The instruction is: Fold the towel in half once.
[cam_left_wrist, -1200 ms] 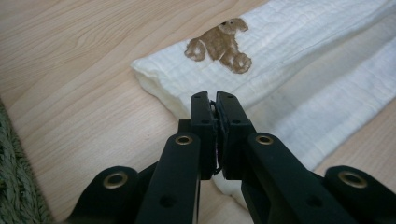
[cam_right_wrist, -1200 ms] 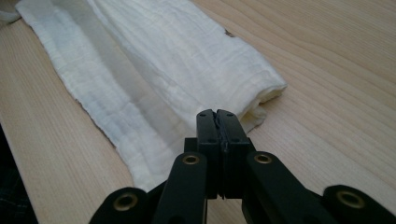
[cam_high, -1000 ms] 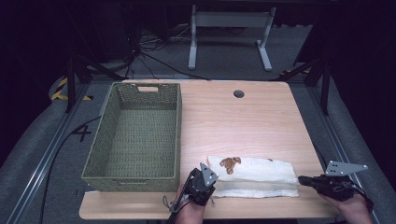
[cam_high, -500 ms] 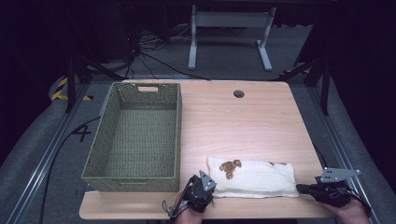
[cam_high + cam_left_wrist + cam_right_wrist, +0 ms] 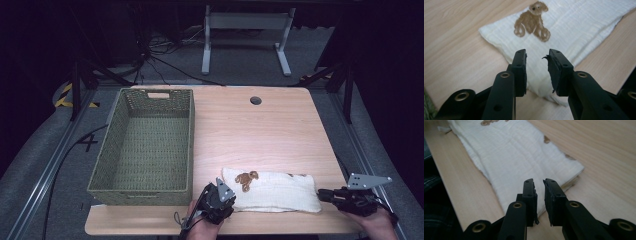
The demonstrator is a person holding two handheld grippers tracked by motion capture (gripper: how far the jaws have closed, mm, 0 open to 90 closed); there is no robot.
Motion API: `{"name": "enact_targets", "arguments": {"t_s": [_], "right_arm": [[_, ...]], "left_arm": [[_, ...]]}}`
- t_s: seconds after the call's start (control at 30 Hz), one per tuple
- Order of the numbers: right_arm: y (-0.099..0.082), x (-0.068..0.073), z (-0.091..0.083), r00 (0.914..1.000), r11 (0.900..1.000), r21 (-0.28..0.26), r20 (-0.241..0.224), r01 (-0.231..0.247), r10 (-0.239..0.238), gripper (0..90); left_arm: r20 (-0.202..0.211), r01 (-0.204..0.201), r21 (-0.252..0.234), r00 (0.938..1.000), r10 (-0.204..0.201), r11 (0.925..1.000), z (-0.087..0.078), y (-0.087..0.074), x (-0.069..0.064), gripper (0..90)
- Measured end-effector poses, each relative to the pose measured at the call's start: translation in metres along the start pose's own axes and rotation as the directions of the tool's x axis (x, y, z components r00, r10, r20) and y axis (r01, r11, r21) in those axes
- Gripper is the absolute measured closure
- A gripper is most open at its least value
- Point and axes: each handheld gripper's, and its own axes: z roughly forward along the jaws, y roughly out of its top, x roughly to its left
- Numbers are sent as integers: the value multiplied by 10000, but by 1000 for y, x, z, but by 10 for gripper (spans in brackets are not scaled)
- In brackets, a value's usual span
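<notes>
A folded white cloth [image 5: 275,192] with a brown teddy bear print [image 5: 246,180] lies flat on the wooden table [image 5: 260,135] near its front edge. My left gripper [image 5: 230,196] sits at the cloth's left end. Its jaws have just been opening, and in the left gripper view [image 5: 537,56] they stand apart above the cloth [image 5: 579,27] without pressing it. My right gripper [image 5: 321,195] is at the cloth's right end. Its jaws have also just been opening, and in the right gripper view [image 5: 539,183] a narrow gap shows over the cloth's corner [image 5: 511,152].
A green woven basket [image 5: 140,189] stands empty on the left half of the table, close to my left gripper. A round cable hole [image 5: 256,100] is near the far edge. The table's front edge runs just behind both grippers.
Both grippers' jaws have parted and let go of the cloth's ends. The cloth has settled flat on the table. The hands have hardly shifted.
</notes>
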Motion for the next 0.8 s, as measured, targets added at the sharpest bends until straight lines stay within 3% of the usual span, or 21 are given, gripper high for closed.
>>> {"name": "enact_targets", "arguments": {"t_s": [0.23, 0.4, 0.5, 0.63, 0.8], "right_arm": [[23, -26, 14, 9988, 9997, -203, 481, -97, 107, 778], [34, -47, 38, 9981, 9990, 208, 478, -399, 388, 754], [34, -51, 45, 9980, 9983, 418, 501, -402, 380, 747], [34, -55, 57, 9988, 9949, 889, 159, -469, 457, 744], [31, -53, 57, 9990, 9930, 1097, 45, -446, 444, 751]], "left_arm": [[-83, 66, -179, 9999, -68, 9998, 22, 26, 14, 663], [-85, 437, 1, 9990, -437, 9990, 45, 40, 33, 641], [-149, 496, 109, 9987, -494, 9987, 53, 41, 40, 630], [-353, 774, 274, 9964, -764, 9966, 62, 42, 50, 601], [-443, 1024, 368, 9939, -1007, 9941, 64, 41, 57, 583]]}}
